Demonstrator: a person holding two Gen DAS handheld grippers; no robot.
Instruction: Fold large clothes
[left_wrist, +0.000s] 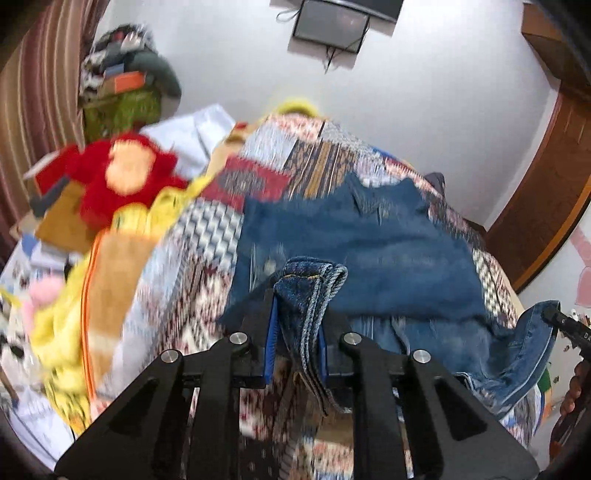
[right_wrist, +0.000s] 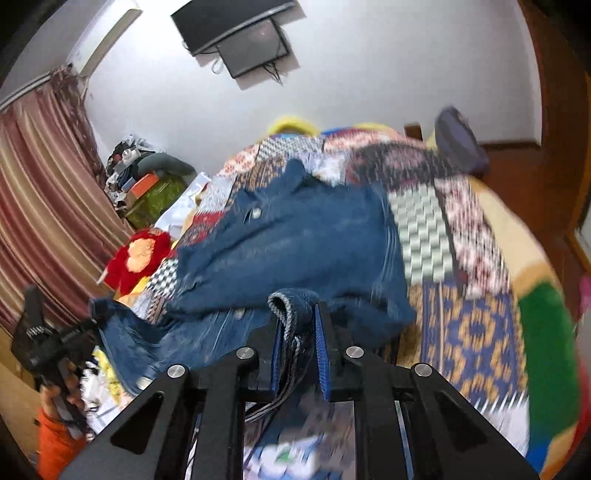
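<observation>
A pair of blue jeans (left_wrist: 362, 240) lies spread on the patchwork bedspread (left_wrist: 317, 158), its near end lifted. My left gripper (left_wrist: 297, 314) is shut on a folded denim hem that sticks up between its blue pads. In the right wrist view the jeans (right_wrist: 295, 240) rise toward me, and my right gripper (right_wrist: 299, 325) is shut on another denim hem. Each gripper shows in the other's view: the right one (left_wrist: 565, 325) at the right edge with denim hanging from it, the left one (right_wrist: 48, 339) at the lower left in a hand.
A red plush toy (left_wrist: 122, 181) and yellow and orange soft things (left_wrist: 74, 295) lie at the bed's left. A cluttered green box (left_wrist: 122, 107) stands by the striped curtain (left_wrist: 37, 92). A screen (left_wrist: 332, 26) hangs on the white wall. Wooden doors (left_wrist: 546, 184) stand at the right.
</observation>
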